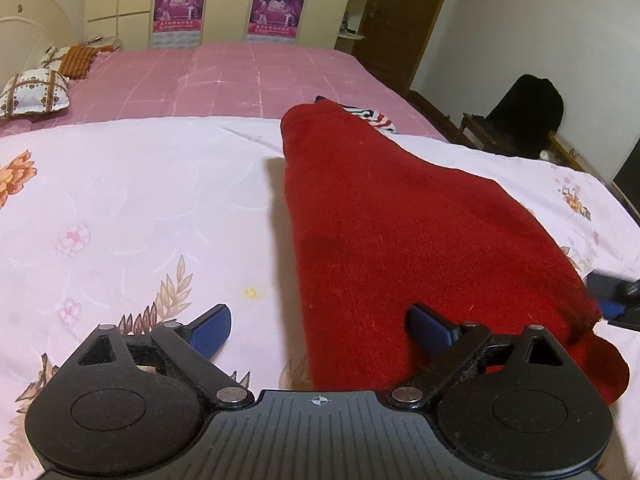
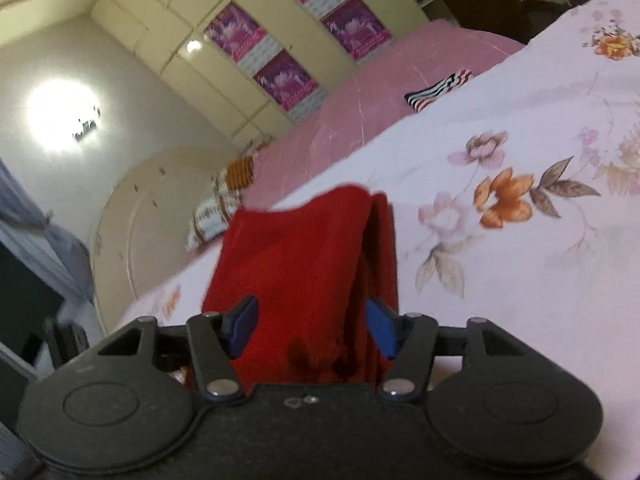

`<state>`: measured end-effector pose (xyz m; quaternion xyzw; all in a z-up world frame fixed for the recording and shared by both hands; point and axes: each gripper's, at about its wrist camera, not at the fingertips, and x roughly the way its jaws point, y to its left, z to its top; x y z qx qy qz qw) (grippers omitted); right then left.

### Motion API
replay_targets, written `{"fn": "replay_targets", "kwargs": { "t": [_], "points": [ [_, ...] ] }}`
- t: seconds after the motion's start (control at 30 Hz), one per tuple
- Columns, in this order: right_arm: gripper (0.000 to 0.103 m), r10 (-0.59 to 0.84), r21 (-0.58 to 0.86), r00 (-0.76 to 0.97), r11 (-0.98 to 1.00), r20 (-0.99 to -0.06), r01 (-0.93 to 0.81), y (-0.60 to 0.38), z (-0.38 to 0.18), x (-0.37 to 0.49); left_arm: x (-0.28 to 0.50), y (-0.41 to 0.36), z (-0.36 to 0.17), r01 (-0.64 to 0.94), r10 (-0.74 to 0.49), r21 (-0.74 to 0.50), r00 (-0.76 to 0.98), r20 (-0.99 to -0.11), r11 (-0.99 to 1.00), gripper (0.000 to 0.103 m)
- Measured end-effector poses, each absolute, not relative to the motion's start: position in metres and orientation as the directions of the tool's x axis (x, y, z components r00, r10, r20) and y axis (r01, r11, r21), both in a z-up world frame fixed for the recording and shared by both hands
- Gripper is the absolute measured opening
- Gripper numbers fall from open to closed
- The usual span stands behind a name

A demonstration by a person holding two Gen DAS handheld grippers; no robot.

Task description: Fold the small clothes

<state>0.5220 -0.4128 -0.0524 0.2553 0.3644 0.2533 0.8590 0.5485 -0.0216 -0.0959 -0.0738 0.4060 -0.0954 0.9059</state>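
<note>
A red knitted garment (image 1: 384, 216) lies folded lengthwise on the white floral sheet (image 1: 120, 208). My left gripper (image 1: 320, 328) is open, with its right finger on the garment's near end and its left finger over the sheet. In the right wrist view the same red garment (image 2: 296, 264) fills the space between the fingers of my right gripper (image 2: 312, 326), which is open around its folded end and tilted. The right gripper's tip shows at the right edge of the left wrist view (image 1: 616, 300).
A striped folded cloth (image 1: 376, 118) lies beyond the red garment on the pink bedspread (image 1: 240, 76). Pillows (image 1: 34, 92) sit at the bed's head. Wardrobes with purple posters (image 1: 180, 4) stand behind. A dark chair (image 1: 524, 116) stands to the right.
</note>
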Motion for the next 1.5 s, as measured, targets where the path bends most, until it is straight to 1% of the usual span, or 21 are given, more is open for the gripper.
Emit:
{"fn": "replay_targets", "kwargs": {
  "t": [0.03, 0.07, 0.1, 0.13, 0.2, 0.3, 0.37, 0.43, 0.47, 0.5, 0.57, 0.63, 0.7, 0.87, 0.97, 1.03, 1.1, 1.17, 1.37, 1.47, 1.5],
  "points": [
    [0.045, 0.603, 0.596, 0.596, 0.765, -0.530, -0.243, -0.406, -0.054, 0.524, 0.549, -0.023, -0.096, 0.112, -0.229, -0.207, 0.652, -0.723, 0.972, 0.095],
    [0.033, 0.593, 0.580, 0.588, 0.778, -0.550, -0.241, -0.400, -0.055, 0.526, 0.549, -0.023, -0.095, 0.112, -0.226, -0.202, 0.652, -0.724, 0.973, 0.095],
    [0.017, 0.583, 0.563, 0.583, 0.790, -0.566, -0.244, -0.394, -0.057, 0.525, 0.549, -0.023, -0.095, 0.113, -0.224, -0.199, 0.651, -0.725, 0.973, 0.095],
    [0.014, 0.576, 0.544, 0.583, 0.799, -0.573, -0.255, -0.390, -0.058, 0.524, 0.549, -0.024, -0.094, 0.115, -0.223, -0.196, 0.652, -0.725, 0.974, 0.095],
    [0.012, 0.560, 0.511, 0.592, 0.815, -0.579, -0.272, -0.389, -0.058, 0.520, 0.548, -0.023, -0.092, 0.120, -0.223, -0.192, 0.656, -0.721, 0.974, 0.095],
    [0.011, 0.543, 0.502, 0.610, 0.825, -0.577, -0.260, -0.397, -0.056, 0.520, 0.545, -0.023, -0.089, 0.137, -0.214, -0.165, 0.666, -0.714, 0.977, 0.095],
    [0.012, 0.528, 0.490, 0.598, 0.836, -0.602, -0.246, -0.398, -0.061, 0.523, 0.545, -0.023, -0.089, 0.137, -0.215, -0.167, 0.662, -0.718, 0.976, 0.095],
    [0.020, 0.548, 0.520, 0.575, 0.822, -0.608, -0.233, -0.399, -0.062, 0.524, 0.544, -0.019, -0.088, 0.124, -0.214, -0.176, 0.661, -0.720, 0.977, 0.095],
    [0.033, 0.556, 0.541, 0.584, 0.811, -0.591, -0.223, -0.403, -0.057, 0.521, 0.542, -0.019, -0.086, 0.120, -0.209, -0.173, 0.665, -0.717, 0.978, 0.095],
    [0.049, 0.569, 0.566, 0.595, 0.795, -0.568, -0.220, -0.408, -0.052, 0.516, 0.539, -0.018, -0.082, 0.117, -0.205, -0.171, 0.670, -0.713, 0.978, 0.095],
    [0.067, 0.587, 0.597, 0.615, 0.770, -0.526, -0.224, -0.419, -0.043, 0.502, 0.525, -0.015, -0.075, 0.125, -0.226, -0.193, 0.687, -0.691, 0.973, 0.095],
    [0.068, 0.592, 0.618, 0.619, 0.758, -0.517, -0.208, -0.430, -0.041, 0.487, 0.507, -0.011, -0.072, 0.132, -0.262, -0.239, 0.693, -0.672, 0.962, 0.095],
    [0.067, 0.623, 0.680, 0.599, 0.713, -0.503, -0.170, -0.442, -0.049, 0.471, 0.495, -0.012, -0.075, 0.138, -0.274, -0.251, 0.690, -0.670, 0.958, 0.095],
    [0.067, 0.723, 0.796, 0.526, 0.591, -0.449, -0.132, -0.436, -0.068, 0.453, 0.489, -0.016, -0.093, 0.118, -0.264, -0.249, 0.657, -0.706, 0.961, 0.095],
    [0.066, 0.707, 0.778, 0.494, 0.621, -0.506, -0.093, -0.418, -0.076, 0.461, 0.491, -0.017, -0.097, 0.112, -0.258, -0.245, 0.650, -0.714, 0.963, 0.095],
    [0.059, 0.699, 0.778, 0.490, 0.625, -0.521, -0.065, -0.410, -0.079, 0.466, 0.490, -0.018, -0.097, 0.113, -0.256, -0.241, 0.649, -0.717, 0.964, 0.095],
    [0.035, 0.668, 0.751, 0.502, 0.658, -0.550, -0.054, -0.404, -0.079, 0.469, 0.489, -0.018, -0.096, 0.115, -0.253, -0.236, 0.647, -0.719, 0.965, 0.095],
    [0.018, 0.640, 0.727, 0.527, 0.684, -0.560, -0.058, -0.401, -0.078, 0.468, 0.489, -0.019, -0.095, 0.116, -0.250, -0.231, 0.648, -0.720, 0.966, 0.095],
    [0.014, 0.599, 0.670, 0.581, 0.733, -0.551, -0.120, -0.400, -0.064, 0.461, 0.488, -0.018, -0.094, 0.118, -0.249, -0.229, 0.650, -0.718, 0.966, 0.095],
    [0.014, 0.566, 0.607, 0.592, 0.779, -0.573, -0.158, -0.398, -0.063, 0.457, 0.486, -0.019, -0.093, 0.124, -0.248, -0.223, 0.653, -0.716, 0.967, 0.095],
    [0.014, 0.570, 0.616, 0.589, 0.774, -0.573, -0.149, -0.401, -0.068, 0.455, 0.486, -0.020, -0.094, 0.127, -0.247, -0.218, 0.652, -0.717, 0.968, 0.095]
  ]
}}
